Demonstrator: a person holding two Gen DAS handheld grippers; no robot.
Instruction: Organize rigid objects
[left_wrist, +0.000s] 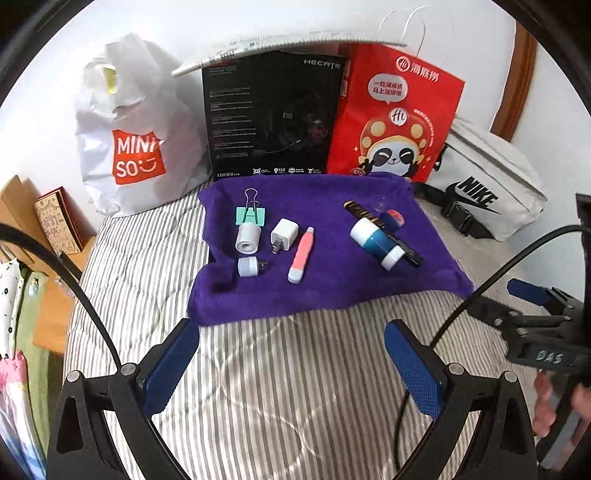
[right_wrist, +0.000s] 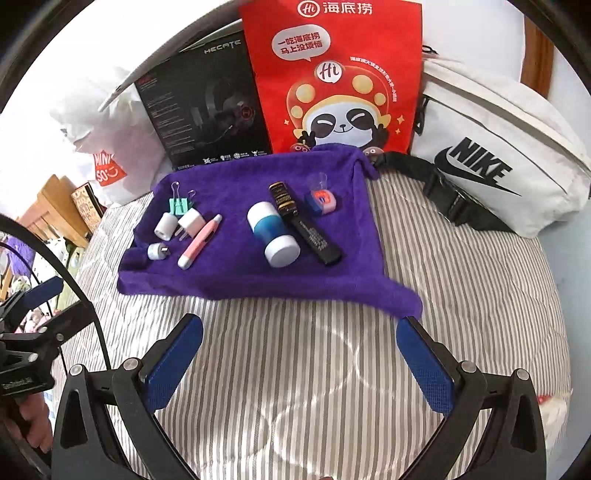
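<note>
Two hand-held grippers hang over a bed with a grey-and-white striped cover (left_wrist: 280, 387), both spread wide with nothing between their blue pads. The left hand-held gripper (left_wrist: 291, 369) and the right hand-held gripper (right_wrist: 299, 363) are over the near part of the bed, short of the cloth.

Along the far edge of the bed stand, from the left corner to the right, a white Miniso plastic bag (left_wrist: 136, 129), a black Hecate headset box (left_wrist: 273, 114), a red paper bag with a panda (left_wrist: 395, 118) and a white Nike waist bag (left_wrist: 487, 177).

In front of the box and the red bag a purple towel (left_wrist: 332, 291) lies flat on the cover, and all the small things rest on it.

On its right half lies a blue-and-white cylinder (right_wrist: 273, 234) on its side, touching a black tube with gold lettering (right_wrist: 304, 225) that lies just beside it on the right. Near the towel's far right corner sits a small pink-and-blue block (right_wrist: 320, 201), with something clear behind it that I cannot make out.

On the left half lie a pink-and-white pen-shaped tool (left_wrist: 301, 254), a white plug adapter (left_wrist: 283, 233), a white round cap-like piece (left_wrist: 247, 238) and a mint-green binder clip (left_wrist: 251, 216) touching that piece's far end. Nearest the towel's left edge is a small pale-blue plug (left_wrist: 249, 266), apart from the rest.
</note>
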